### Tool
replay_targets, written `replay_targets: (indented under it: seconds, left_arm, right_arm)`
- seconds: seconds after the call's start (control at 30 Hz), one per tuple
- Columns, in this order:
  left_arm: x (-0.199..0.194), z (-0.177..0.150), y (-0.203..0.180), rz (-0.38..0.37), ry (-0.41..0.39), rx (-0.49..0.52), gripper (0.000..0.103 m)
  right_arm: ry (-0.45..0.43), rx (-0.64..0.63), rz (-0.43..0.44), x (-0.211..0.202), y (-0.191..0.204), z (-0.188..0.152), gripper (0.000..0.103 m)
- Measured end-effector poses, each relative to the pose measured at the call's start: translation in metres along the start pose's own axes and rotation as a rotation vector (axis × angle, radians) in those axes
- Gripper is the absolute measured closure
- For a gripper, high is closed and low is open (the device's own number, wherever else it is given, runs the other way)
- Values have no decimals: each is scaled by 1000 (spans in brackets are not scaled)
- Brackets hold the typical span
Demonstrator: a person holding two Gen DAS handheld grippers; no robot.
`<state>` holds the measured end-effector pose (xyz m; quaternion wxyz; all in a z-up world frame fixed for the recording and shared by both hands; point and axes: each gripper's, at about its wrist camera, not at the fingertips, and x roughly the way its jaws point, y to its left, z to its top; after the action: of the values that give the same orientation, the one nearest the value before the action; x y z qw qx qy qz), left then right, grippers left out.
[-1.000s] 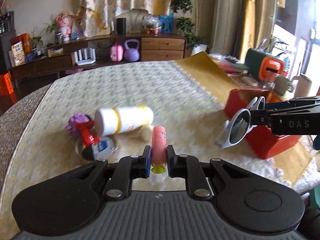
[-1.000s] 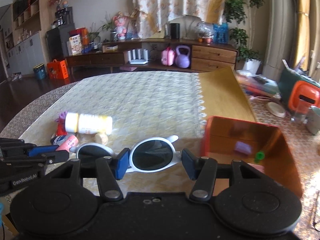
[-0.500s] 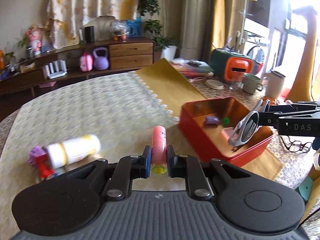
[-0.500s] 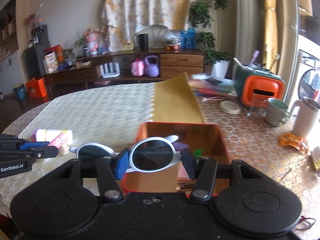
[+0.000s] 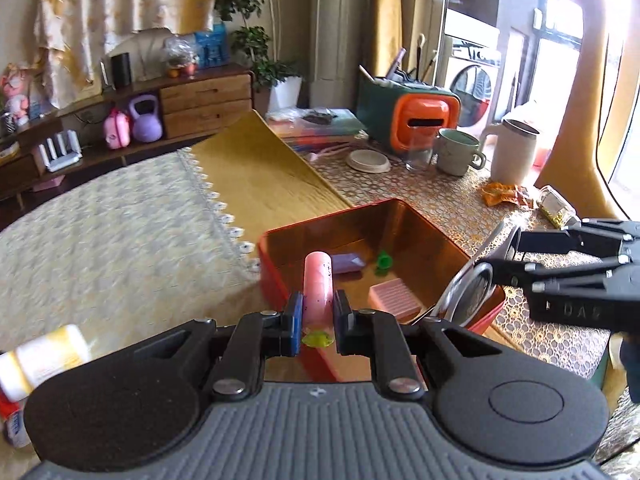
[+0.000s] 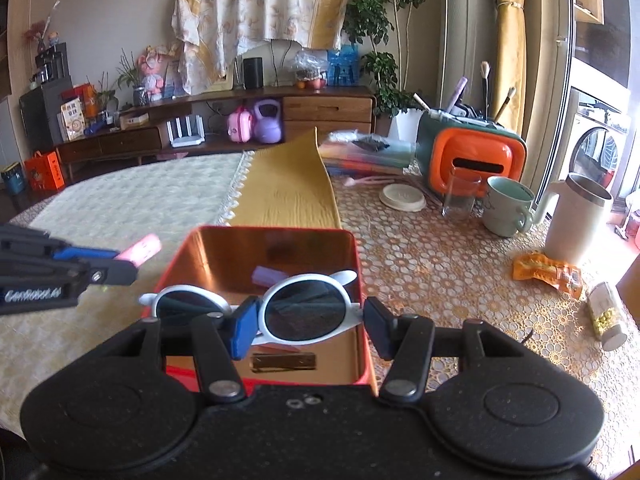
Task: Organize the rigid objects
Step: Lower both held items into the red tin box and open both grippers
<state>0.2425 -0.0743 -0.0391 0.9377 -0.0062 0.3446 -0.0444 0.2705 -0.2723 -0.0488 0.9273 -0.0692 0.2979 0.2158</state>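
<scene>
My left gripper [image 5: 316, 312] is shut on a pink tube [image 5: 318, 280] with a green end, held over the near left wall of the red box [image 5: 276, 256]. My right gripper [image 6: 306, 316] is shut on white-framed sunglasses [image 6: 304, 312] by one lens, above the same red box [image 6: 360, 264]. Inside the box lie a purple piece [image 5: 346, 262], a small green piece [image 5: 384, 260] and a pink ribbed block [image 5: 394, 298]. From the left wrist view the right gripper [image 5: 496, 258] and sunglasses [image 5: 470, 290] hang over the box's right rim. The left gripper [image 6: 116, 264] shows at the left of the right wrist view.
A white and yellow bottle [image 5: 44, 360] lies on the cream tablecloth [image 5: 100, 240] at lower left. Beyond the box stand a green mug [image 6: 506, 206], a glass [image 6: 460, 192], a white jug [image 6: 576, 220], an orange-fronted case [image 6: 472, 160], an orange wrapper [image 6: 548, 270] and a small jar [image 6: 606, 314].
Both grippers have travelled right across the table, from the bottle and toys to the red box. The pink tube and the sunglasses stayed gripped throughout.
</scene>
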Motion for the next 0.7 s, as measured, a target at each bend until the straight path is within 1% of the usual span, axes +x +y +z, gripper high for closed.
replay_targets:
  seconds: [0.1,0.2,0.37,0.6,0.7]
  left_arm:
    - [21,8,-5,-8,26,4,88]
    - [40,14,-11,7,45,29,88]
    - [67,17,-18,12,91,60,88]
    - [98,23,-19,8,158,50,88]
    - [109,23,-19,5,190,41,88]
  right_arm:
    - [6,-38,-1,6,1,-2,47]
    - [12,-77,3,13,4,-3,48]
    - [39,-95,13,28,2,-5,48]
    - [70,-131,22,47,7,-7,48]
    - [75,-150,41,52,10,-8,48]
